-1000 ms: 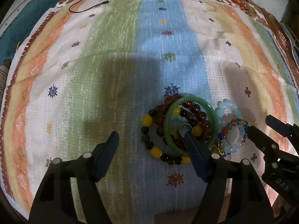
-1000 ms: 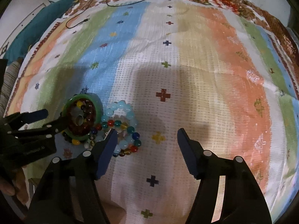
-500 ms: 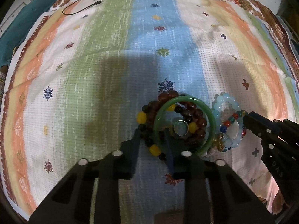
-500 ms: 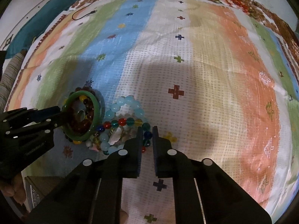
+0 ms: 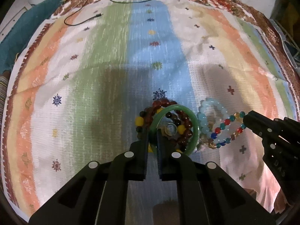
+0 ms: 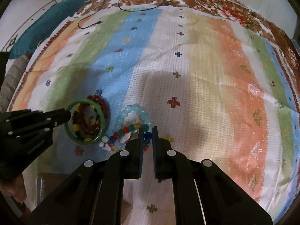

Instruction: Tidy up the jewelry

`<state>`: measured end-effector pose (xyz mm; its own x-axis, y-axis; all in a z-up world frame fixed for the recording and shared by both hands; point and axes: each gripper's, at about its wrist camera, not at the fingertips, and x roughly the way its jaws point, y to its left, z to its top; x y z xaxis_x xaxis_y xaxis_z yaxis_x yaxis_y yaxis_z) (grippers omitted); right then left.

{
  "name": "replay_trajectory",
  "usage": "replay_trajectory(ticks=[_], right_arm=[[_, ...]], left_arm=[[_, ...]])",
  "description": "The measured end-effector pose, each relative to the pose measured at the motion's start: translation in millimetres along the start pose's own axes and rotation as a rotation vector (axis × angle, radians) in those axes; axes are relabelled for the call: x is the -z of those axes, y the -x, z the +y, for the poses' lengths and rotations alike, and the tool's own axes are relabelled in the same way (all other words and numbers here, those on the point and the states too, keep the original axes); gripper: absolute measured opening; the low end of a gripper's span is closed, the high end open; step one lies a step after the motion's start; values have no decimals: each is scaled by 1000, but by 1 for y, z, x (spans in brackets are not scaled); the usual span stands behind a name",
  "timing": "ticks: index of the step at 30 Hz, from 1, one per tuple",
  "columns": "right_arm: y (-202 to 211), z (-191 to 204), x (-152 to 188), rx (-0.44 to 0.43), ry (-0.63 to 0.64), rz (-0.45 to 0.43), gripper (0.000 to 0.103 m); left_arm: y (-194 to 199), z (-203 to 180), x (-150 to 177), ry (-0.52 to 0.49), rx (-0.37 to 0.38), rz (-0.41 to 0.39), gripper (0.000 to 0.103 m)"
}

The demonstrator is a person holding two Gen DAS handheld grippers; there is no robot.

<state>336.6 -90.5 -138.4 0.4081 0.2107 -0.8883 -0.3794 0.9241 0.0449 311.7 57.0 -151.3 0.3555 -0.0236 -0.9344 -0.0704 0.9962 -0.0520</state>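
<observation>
A heap of bracelets lies on the striped blanket (image 5: 112, 56). My left gripper (image 5: 152, 136) is shut on the near rim of the green bangle (image 5: 176, 106), which tilts up over a dark red bead bracelet (image 5: 163, 103) and a yellow-and-dark bead bracelet (image 5: 139, 121). A small round metal piece (image 5: 170, 129) sits inside the bangle. My right gripper (image 6: 147, 133) is shut on the multicoloured bead bracelet (image 6: 125, 130), beside a pale blue bead bracelet (image 6: 135, 107). Each gripper shows in the other's view: left gripper (image 6: 68, 115), right gripper (image 5: 245, 118).
A black cable (image 5: 82, 21) snakes along the blanket's far edge. Teal cloth (image 5: 28, 28) lies past the far left corner. The blanket's brown patterned border (image 6: 271, 31) runs round the far and right sides. Part of a hand (image 6: 11, 187) shows at lower left.
Both grippers went from wide open to shut, the left on the green bangle, the right on the multicoloured bracelet. Both have since risen a little, tipping the bangle up.
</observation>
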Motion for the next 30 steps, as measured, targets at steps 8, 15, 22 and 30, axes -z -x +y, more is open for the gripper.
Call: replay_trajectory(ticks=[8, 15, 22, 30], right_arm=[[16, 0, 8, 37, 1, -20, 9], [37, 7, 11, 42, 13, -58, 1], [57, 15, 16, 55, 29, -96, 1], [38, 12, 22, 68, 27, -19, 1]], left_arm=[[17, 1, 2, -3, -8, -30, 8], [31, 2, 6, 1, -4, -50, 8], [50, 1, 13, 9, 3, -77, 8], [57, -1, 17, 17, 5, -87, 9]])
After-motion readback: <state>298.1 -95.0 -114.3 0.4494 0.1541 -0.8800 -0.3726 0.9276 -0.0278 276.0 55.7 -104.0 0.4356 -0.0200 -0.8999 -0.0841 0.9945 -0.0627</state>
